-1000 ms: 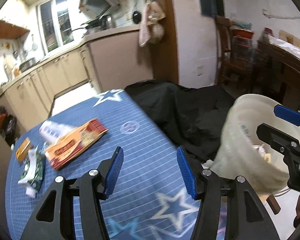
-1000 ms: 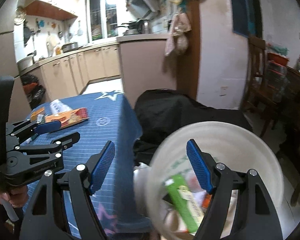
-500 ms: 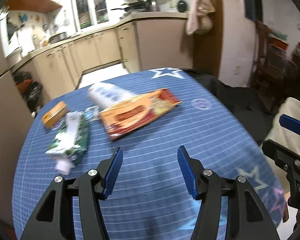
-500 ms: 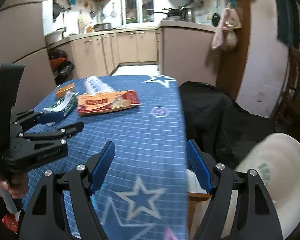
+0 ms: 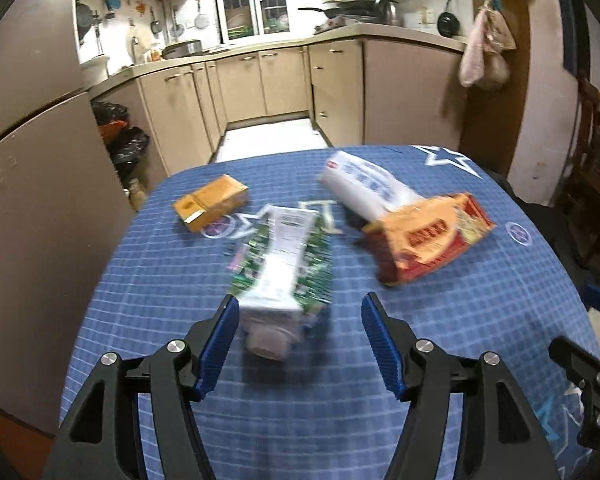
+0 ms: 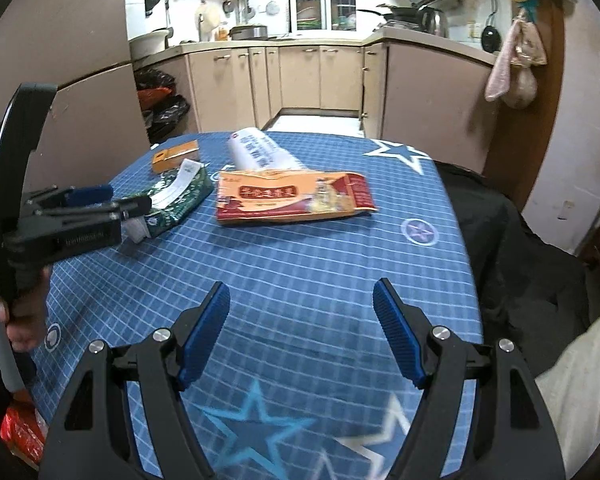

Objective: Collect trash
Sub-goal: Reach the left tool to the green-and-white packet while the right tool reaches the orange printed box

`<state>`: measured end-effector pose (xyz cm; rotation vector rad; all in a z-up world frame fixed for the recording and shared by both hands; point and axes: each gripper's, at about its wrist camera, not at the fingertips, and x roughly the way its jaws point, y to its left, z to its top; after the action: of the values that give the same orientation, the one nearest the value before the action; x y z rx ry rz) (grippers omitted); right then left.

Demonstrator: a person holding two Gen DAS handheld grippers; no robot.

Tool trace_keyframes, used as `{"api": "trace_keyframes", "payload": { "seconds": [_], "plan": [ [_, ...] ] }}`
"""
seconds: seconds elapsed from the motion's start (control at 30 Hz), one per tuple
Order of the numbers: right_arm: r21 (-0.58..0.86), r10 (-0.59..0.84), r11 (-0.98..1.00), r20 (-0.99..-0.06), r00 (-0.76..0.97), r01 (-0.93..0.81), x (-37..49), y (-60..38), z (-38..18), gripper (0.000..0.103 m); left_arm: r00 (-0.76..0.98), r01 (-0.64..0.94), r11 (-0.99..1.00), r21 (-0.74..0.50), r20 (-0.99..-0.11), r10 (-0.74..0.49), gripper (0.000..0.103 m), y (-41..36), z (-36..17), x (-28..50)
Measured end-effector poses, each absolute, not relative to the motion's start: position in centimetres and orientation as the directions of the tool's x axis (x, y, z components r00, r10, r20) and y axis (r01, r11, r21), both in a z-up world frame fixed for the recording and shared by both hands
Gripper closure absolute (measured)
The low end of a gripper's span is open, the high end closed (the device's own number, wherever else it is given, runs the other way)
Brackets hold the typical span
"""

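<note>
Trash lies on the blue star-patterned tablecloth (image 5: 300, 420). A green and white carton (image 5: 282, 268) lies flat with its capped end toward my open left gripper (image 5: 296, 320), partly between the jaws. Behind it lie a small orange box (image 5: 210, 208), a white wrapped roll (image 5: 364, 192) and a flat red and orange box (image 5: 432, 236). My right gripper (image 6: 302, 320) is open and empty above bare cloth, short of the red and orange box (image 6: 292, 198). The right wrist view shows the left gripper (image 6: 112, 206) at the green carton (image 6: 180, 196).
A pale bin (image 6: 580, 392) shows at the table's right edge, beside a black covered object (image 6: 512, 240). Kitchen cabinets (image 5: 260, 84) stand beyond the table's far edge. Black bags (image 5: 128, 144) sit on the floor at far left. A red wrapper (image 6: 20, 432) shows at lower left.
Both grippers have swung left from the bin to face the table. The left gripper has moved forward up to the green carton, which now lies partly between its jaws.
</note>
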<state>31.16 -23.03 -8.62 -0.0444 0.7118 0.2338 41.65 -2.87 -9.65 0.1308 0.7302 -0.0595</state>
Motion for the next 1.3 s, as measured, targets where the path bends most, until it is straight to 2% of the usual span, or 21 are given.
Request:
{"api": "trace_keyframes", "payload": {
  "seconds": [0.07, 0.13, 0.23, 0.3, 0.53, 0.73, 0.93, 1.17, 1.3],
  "plan": [
    [0.036, 0.199, 0.971, -0.664, 0.72, -0.235, 31.9, -22.4, -8.9, 0.025, 0.755, 0.083, 0.991, 0.105, -0.656, 0.006, 0.029, -1.9, -9.3, 42.2],
    [0.032, 0.198, 0.971, -0.668, 0.717, -0.239, 32.6, -22.1, -9.1, 0.013, 0.76, 0.085, 0.994, 0.075, -0.65, -0.016, 0.02, -0.7, -9.1, 43.0],
    [0.024, 0.195, 0.969, -0.68, 0.707, -0.245, 33.8, -21.9, -9.3, 0.006, 0.752, 0.121, 0.99, 0.072, -0.658, -0.045, 0.018, -0.1, -9.4, 44.2],
    [0.012, 0.185, 0.969, -0.689, 0.7, -0.245, 34.8, -22.0, -9.5, 0.006, 0.738, 0.159, 0.983, 0.09, -0.672, -0.058, 0.015, -0.1, -10.2, 45.4],
    [-0.029, 0.145, 0.972, -0.706, 0.693, -0.232, 38.2, -23.0, -9.8, 0.006, 0.687, 0.202, 0.977, 0.074, -0.721, -0.088, 0.014, 0.1, -12.3, 48.8],
    [-0.084, 0.137, 0.954, -0.731, 0.668, -0.288, 40.9, -23.1, -10.5, 0.006, 0.646, 0.24, 0.969, 0.062, -0.755, -0.112, 0.013, 0.0, -13.7, 50.9],
    [-0.116, 0.199, 0.896, -0.758, 0.621, -0.429, 44.1, -22.3, -10.6, 0.005, 0.618, 0.271, 0.962, 0.031, -0.772, -0.149, 0.01, 0.0, -14.2, 52.3],
    [-0.343, 0.109, 0.741, -0.786, 0.608, -0.577, 46.3, -19.3, -10.1, 0.005, 0.585, 0.336, 0.942, -0.014, -0.781, -0.22, 0.008, -0.3, -14.8, 53.2],
    [-0.388, 0.094, 0.598, -0.835, 0.542, -0.701, 47.4, -18.1, -10.2, 0.005, 0.579, 0.334, 0.941, -0.056, -0.776, -0.251, 0.005, 0.3, -15.2, 53.4]
  ]
}}
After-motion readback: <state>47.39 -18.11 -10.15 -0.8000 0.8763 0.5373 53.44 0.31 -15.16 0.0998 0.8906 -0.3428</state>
